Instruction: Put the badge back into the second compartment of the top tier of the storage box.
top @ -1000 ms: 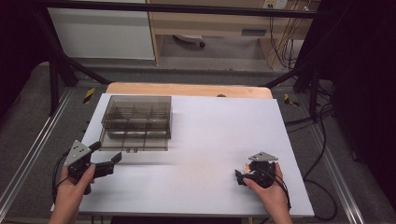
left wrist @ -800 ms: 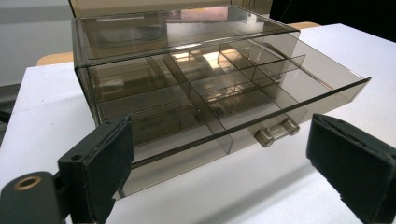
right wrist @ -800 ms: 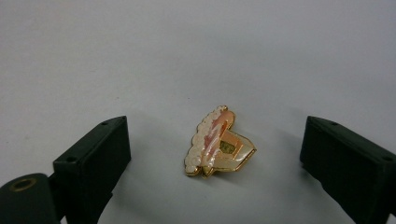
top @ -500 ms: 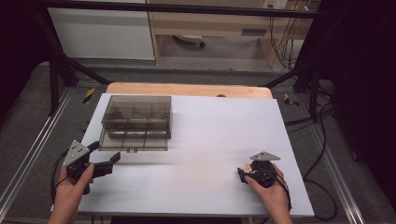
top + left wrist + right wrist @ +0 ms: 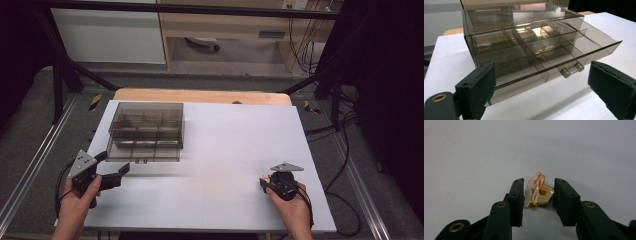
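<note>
Enamel pin (image 5: 537, 192), a small gold-edged badge in pink, cream and white, lay flat on the white table (image 5: 225, 150), well to the right of the smoked-plastic drawer box (image 5: 146, 131) and nearer the person's edge. In the right gripper view it sat between the two black jaws of the right gripper (image 5: 537, 195), which had just been closing in on it; the left pad (image 5: 517, 195) looked to be touching the pin's scalloped edge, while a thin strip of table showed between the pin and the other pad, so a firm grip could not be told. In the high view that gripper (image 5: 265, 182) pointed left, toward the box, with the person's right hand (image 5: 292, 205) behind it. The left gripper (image 5: 120, 172) rested just in front of the box's left corner, its jaws spread wide with nothing between them. In the left gripper view the box's bottom drawer (image 5: 564, 53) stood pulled out toward the gripper, its dividers and its clear handle (image 5: 572, 69) showing.
</note>
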### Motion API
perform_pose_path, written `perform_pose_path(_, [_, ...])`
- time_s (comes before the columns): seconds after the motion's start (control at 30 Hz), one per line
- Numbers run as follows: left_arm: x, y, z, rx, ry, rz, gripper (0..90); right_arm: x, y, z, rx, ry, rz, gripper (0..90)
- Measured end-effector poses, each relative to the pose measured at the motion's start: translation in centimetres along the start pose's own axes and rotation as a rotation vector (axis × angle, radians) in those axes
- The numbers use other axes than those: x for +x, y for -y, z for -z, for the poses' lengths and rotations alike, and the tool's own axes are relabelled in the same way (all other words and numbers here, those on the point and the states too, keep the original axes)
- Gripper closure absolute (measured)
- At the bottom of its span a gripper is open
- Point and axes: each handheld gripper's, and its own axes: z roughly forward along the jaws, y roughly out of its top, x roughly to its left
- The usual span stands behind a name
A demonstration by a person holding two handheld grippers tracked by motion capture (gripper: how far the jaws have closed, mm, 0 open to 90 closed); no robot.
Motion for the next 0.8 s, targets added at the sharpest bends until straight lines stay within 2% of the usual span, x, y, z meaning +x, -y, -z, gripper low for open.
perform_pose_path(0.17, [0.1,0.0,0.0,0.003,0.004,-0.001,7.9,0.2,-0.2,0.4,-0.039,0.003,0.0,71.9])
perform_pose_path(0.3, [0.0,-0.1,0.0,0.005,-0.001,-0.013,8.0,0.5,-0.4,0.4,-0.055,0.004,0.015,75.2])
perform_pose_path(0.47, [0.0,0.0,-0.1,0.013,0.01,-0.012,7.9,1.1,-0.5,0.0,-0.039,-0.017,0.037,77.6])
perform_pose_path(0.53, [0.0,0.0,0.0,0.01,0.001,-0.015,7.9,1.3,-0.5,-0.2,-0.03,-0.024,0.052,78.6])
perform_pose_path(0.67, [0.1,-0.1,0.1,0.0,-0.007,-0.008,7.8,2.0,-0.5,-0.6,-0.003,0.003,0.1,78.3])
perform_pose_path(0.7, [0.1,-0.1,0.1,-0.004,-0.002,0.0,7.7,2.0,-0.5,-0.6,-0.002,0.006,0.101,78.3])
perform_pose_path(0.8, [0.1,-0.1,0.2,-0.006,-0.011,-0.011,7.7,1.8,-0.4,-0.6,-0.005,-0.006,0.09,80.3])
